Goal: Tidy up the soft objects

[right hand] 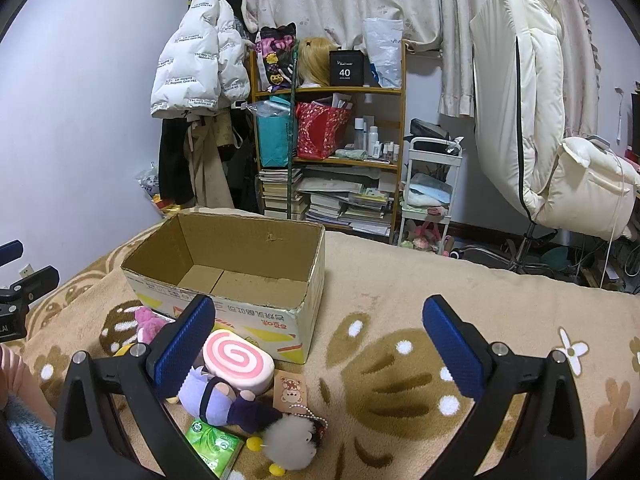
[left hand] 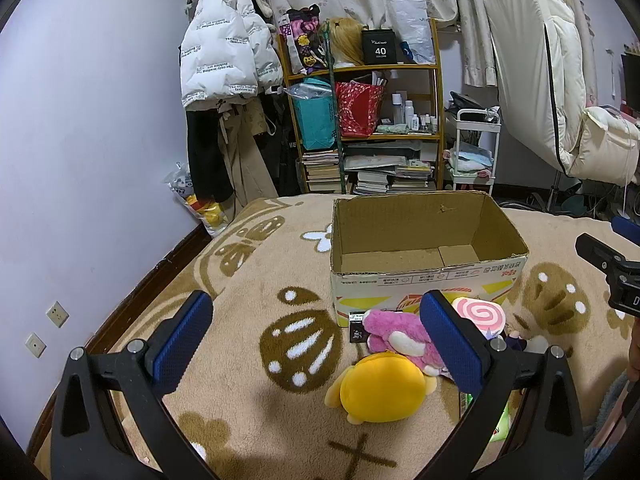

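Blue-padded left gripper (left hand: pixel 316 344) is wide open and holds nothing; the yellow plush (left hand: pixel 380 390) lies between its fingers, the pink plush (left hand: pixel 394 336) just beyond. Right gripper (right hand: pixel 320 346) is also wide open and empty, with the swirl-roll plush (right hand: pixel 238 360) and purple doll (right hand: pixel 216 398) beside its left finger and the open cardboard box (right hand: pixel 256 316) ahead.

We read "40" on the black box (left hand: pixel 378 47) atop the shelf, and "The only leading fashion art" repeated across the white jacket (left hand: pixel 224 52).
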### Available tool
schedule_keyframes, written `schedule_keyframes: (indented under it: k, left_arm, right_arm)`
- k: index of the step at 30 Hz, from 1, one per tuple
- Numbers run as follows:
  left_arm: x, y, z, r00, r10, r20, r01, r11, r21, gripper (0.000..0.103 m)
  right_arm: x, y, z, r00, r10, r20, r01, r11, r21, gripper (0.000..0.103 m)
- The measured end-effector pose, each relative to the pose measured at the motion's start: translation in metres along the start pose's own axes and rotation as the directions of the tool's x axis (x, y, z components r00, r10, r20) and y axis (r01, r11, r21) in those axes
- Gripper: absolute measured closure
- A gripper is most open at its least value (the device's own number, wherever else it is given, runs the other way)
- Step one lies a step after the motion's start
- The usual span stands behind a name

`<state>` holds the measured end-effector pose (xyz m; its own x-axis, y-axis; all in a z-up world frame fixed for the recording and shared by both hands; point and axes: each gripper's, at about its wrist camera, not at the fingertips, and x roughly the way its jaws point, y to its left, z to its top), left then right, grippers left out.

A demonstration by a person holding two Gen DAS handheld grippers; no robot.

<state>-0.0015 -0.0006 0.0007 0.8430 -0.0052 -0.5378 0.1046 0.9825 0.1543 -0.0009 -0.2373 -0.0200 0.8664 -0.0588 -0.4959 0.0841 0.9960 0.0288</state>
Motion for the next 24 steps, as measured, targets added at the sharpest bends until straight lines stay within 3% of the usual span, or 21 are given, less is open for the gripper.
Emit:
schedule_keyframes:
  k: [24]
  left_arm:
    - [0.0016,0.0002,-0.0004,1.000,0.002,0.003,-0.002,1.000,-0.002,0.001]
  right_arm:
    - [0.0024,0.0013,-0.0016,1.000,0.007,-0.012,-0.007,1.000,0.005,0.000]
